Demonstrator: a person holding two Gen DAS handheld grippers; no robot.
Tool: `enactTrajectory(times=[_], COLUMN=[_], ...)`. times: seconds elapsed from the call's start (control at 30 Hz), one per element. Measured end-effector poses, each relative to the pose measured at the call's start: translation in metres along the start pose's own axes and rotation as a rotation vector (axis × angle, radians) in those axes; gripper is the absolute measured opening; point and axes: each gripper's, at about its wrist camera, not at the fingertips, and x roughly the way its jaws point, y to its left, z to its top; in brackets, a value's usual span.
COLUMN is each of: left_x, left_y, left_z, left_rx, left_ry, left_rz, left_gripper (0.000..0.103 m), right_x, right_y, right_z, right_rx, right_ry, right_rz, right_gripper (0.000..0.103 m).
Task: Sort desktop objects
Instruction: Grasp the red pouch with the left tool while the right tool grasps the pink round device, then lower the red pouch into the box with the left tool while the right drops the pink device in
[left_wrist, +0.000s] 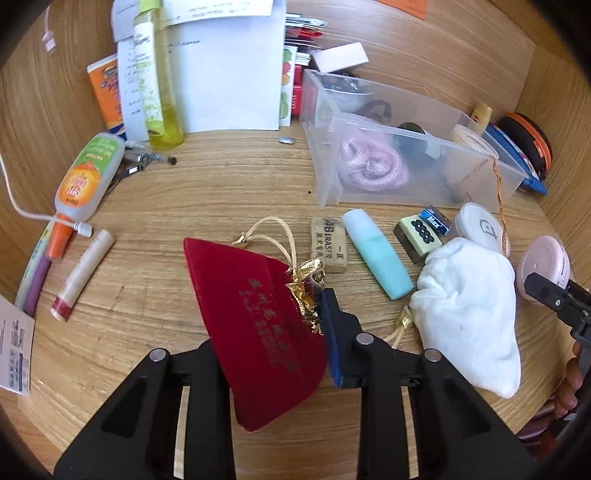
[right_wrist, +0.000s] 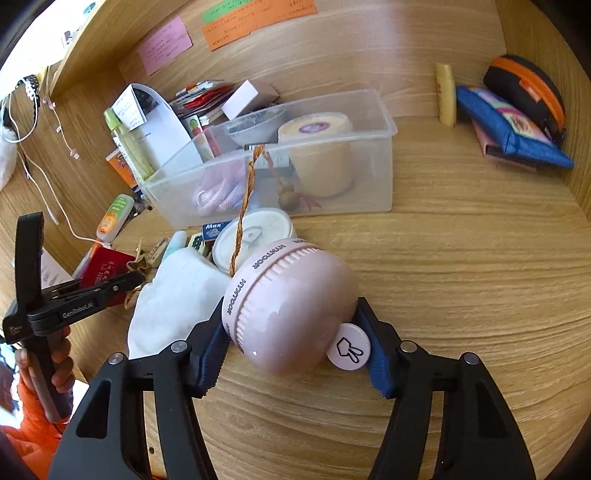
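My left gripper (left_wrist: 284, 332) is shut on a red velvet pouch (left_wrist: 255, 328) with a gold drawstring and holds it over the wooden desk (left_wrist: 221, 192). My right gripper (right_wrist: 295, 354) is shut on a round pink device (right_wrist: 288, 314) marked HYNTOOR, lifted a little off the desk. The pink device also shows at the right of the left wrist view (left_wrist: 546, 266). A clear plastic bin (left_wrist: 399, 147) stands behind, holding a pink rope (left_wrist: 373, 166) and a tape roll (right_wrist: 317, 155). The left gripper shows at the left of the right wrist view (right_wrist: 122, 284).
A white cloth bundle (left_wrist: 469, 314), a round white lid (left_wrist: 480, 225), a mahjong tile (left_wrist: 421, 232), a teal tube (left_wrist: 376, 254) and a 4B eraser (left_wrist: 328, 240) lie before the bin. Bottles (left_wrist: 155, 74), papers (left_wrist: 229, 74) and a lip balm (left_wrist: 83, 273) lie left. Pouches (right_wrist: 517, 125) sit far right.
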Motion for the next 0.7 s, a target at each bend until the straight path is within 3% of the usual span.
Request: enactTrajectory(times=[0.37,0.7], left_x=[-0.017,-0.036], left_y=[0.015,0.015], left_z=[0.009,0.034], left_rx=[-0.08,-0.126], left_ry=[-0.067,-0.162], left_rz=[0.012,-0.035], left_gripper=[0.023,0.023], right_x=[-0.012,-0.018], right_y=[0.004,0.005], right_z=[0.016,0.033], right_rx=[-0.011,-0.01], right_ry=[-0.057,-0.104], right_rz=[0.018,0.017], right_gripper=[0.06,0.06])
